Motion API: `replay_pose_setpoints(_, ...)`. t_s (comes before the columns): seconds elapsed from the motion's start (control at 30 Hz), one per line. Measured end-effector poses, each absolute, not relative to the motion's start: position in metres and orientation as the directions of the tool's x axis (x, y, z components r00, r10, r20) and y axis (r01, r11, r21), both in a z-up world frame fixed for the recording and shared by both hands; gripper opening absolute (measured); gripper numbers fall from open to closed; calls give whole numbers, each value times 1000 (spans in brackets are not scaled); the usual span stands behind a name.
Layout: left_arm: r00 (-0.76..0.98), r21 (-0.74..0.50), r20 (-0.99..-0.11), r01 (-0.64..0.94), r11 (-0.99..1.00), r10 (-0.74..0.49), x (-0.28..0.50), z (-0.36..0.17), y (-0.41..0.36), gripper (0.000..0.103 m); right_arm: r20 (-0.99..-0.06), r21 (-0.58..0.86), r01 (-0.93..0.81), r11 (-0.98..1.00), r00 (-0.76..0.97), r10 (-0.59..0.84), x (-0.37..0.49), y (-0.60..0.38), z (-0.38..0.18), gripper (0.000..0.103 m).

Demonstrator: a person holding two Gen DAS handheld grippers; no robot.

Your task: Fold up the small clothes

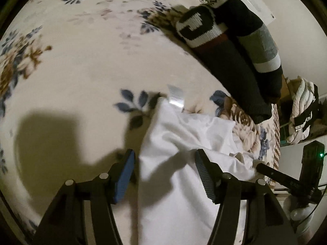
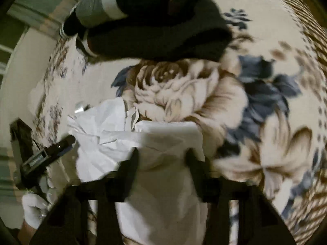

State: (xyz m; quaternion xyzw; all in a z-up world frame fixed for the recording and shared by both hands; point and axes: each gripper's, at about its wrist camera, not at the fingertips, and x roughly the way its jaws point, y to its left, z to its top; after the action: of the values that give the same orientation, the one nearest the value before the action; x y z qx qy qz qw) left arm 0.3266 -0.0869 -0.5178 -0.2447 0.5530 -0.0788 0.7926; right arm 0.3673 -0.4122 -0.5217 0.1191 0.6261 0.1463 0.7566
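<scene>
You are mid-fold on the white garment (image 1: 184,134): left gripper (image 1: 164,175) apart over it, right gripper (image 2: 161,159) too blurred to tell; next, pinch an edge

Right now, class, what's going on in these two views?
A person holding a gripper in each hand is working on a crumpled white garment lying on a floral blanket. The left gripper hovers open over it, gripping nothing. The right gripper, blurred, also straddles the cloth with jaws apart. Dark knitted clothes lie piled beyond.
</scene>
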Motion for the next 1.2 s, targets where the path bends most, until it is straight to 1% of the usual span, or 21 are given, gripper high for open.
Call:
replay_pose_setpoints(0.07,385,-471,-835,-132,872,-393,329,-518,-89,56,-911,356,-68,932,199,362,368,-413,-521,8)
replay_pose_setpoints(0.1,396,-473,-830,-125,872,-393,329,-517,-89,52,-905,360,-64,931,219,365,368,-415,-517,8)
replay_pose_setpoints(0.13,409,-470,-826,-119,875,-388,329,-517,-90,30,-900,359,-64,931,239,364,367,-417,-512,8)
replay_pose_setpoints(0.17,406,-456,-833,-120,882,-376,330,-517,-90,11,-894,365,-60,929,257,368,365,-420,-507,8)
replay_pose_setpoints(0.23,420,-465,-824,-122,877,-380,330,-515,-87,5,-884,374,-42,926,285,370,359,-424,-499,8)
replay_pose_setpoints(0.33,447,-479,-810,-128,868,-381,328,-508,-80,5,-869,398,-14,917,315,381,358,-434,-489,8)
replay_pose_setpoints(0.43,434,-476,-821,-161,864,-371,332,-513,-75,5,-873,383,2,924,328,361,365,-437,-490,8)
replay_pose_setpoints(0.5,415,-465,-836,-186,866,-359,337,-521,-72,5,-881,381,41,924,320,349,375,-438,-503,8)
replay_pose_setpoints(0.57,395,-442,-853,-199,875,-341,341,-528,-70,5,-901,348,84,934,305,308,388,-438,-521,7)
replay_pose_setpoints(0.63,387,-456,-851,-208,866,-355,342,-529,-65,5,-911,334,118,935,293,288,399,-441,-534,7)
replay_pose_setpoints(0.73,381,-464,-849,-202,863,-367,338,-520,-60,7,-910,370,119,921,244,334,409,-441,-541,7)
replay_pose_setpoints(0.8,383,-464,-846,-182,867,-372,334,-509,-60,12,-898,398,93,913,244,366,408,-441,-531,9)
replay_pose_setpoints(0.83,387,-462,-843,-167,871,-373,333,-503,-61,19,-902,382,56,923,240,359,406,-438,-523,13)
replay_pose_setpoints(0.87,389,-455,-842,-143,879,-373,332,-497,-64,31,-907,360,17,933,239,346,403,-434,-516,27)
replay_pose_setpoints(0.9,389,-444,-843,-115,888,-371,333,-491,-69,38,-910,340,-26,940,242,336,401,-429,-509,46)
replay_pose_setpoints(0.93,390,-434,-842,-76,898,-374,335,-484,-75,52,-910,330,-73,941,240,338,398,-422,-503,52)
replay_pose_setpoints(0.97,392,-420,-840,-34,907,-375,337,-479,-82,57,-910,329,-122,936,226,349,396,-415,-500,58)
replay_pose_setpoints(1.03,368,-367,-853,77,927,-369,347,-473,-105,58,-921,295,-196,935,203,332,394,-402,-497,60)
replay_pose_setpoints(1.1,318,-349,-865,172,921,-387,357,-474,-123,58,-932,259,-261,930,187,312,393,-390,-499,60)
replay_pose_setpoints(1.2,237,-310,-886,336,889,-399,371,-483,-154,58,-935,268,-330,905,138,327,394,-377,-503,60)
